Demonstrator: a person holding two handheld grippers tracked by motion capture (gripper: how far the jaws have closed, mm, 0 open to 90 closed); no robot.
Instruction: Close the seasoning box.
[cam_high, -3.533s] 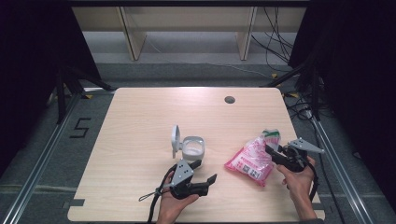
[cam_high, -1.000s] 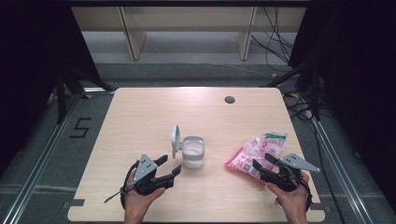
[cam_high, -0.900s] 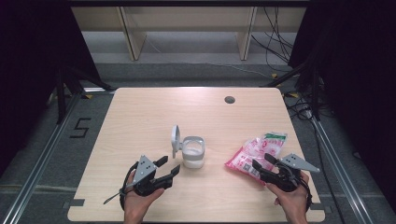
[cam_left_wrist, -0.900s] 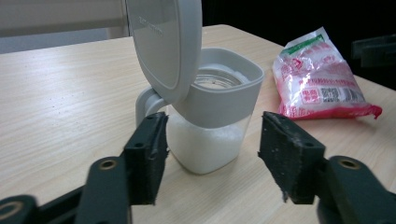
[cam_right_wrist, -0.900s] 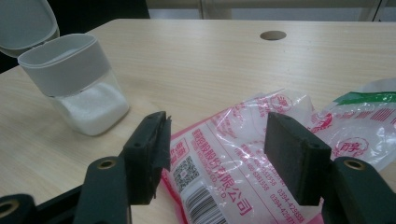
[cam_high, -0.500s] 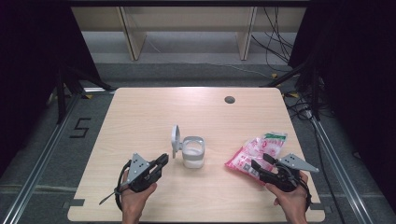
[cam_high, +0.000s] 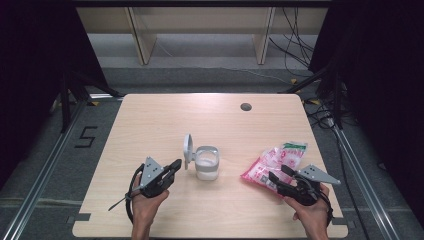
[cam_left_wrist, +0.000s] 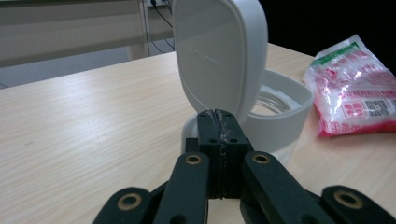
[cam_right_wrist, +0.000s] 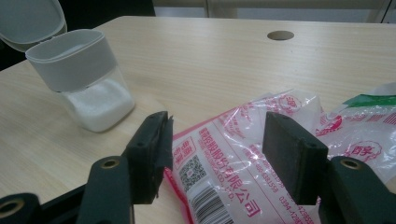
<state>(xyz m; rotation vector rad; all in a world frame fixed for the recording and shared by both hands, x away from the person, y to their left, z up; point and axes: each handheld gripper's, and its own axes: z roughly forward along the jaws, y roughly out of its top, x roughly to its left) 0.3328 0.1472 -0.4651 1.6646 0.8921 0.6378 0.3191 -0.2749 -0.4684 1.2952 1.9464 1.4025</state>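
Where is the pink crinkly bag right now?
In the high view the pink plastic bag lies flat on the wooden table's right side, just ahead of the right gripper and right of the open white-lidded jar.

Pale wood-grain desk (cam_high: 150, 125); white-lidded clear jar (cam_high: 206, 163) holding white powder; pink-and-clear bag (cam_high: 275, 162) with red print and green strip; black tongs (cam_left_wrist: 219, 140).

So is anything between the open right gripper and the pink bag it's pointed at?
Nothing visible. The right gripper has its jaws spread over the near end of the pink bag, with no object between them. The white jar stands apart, off to one side.
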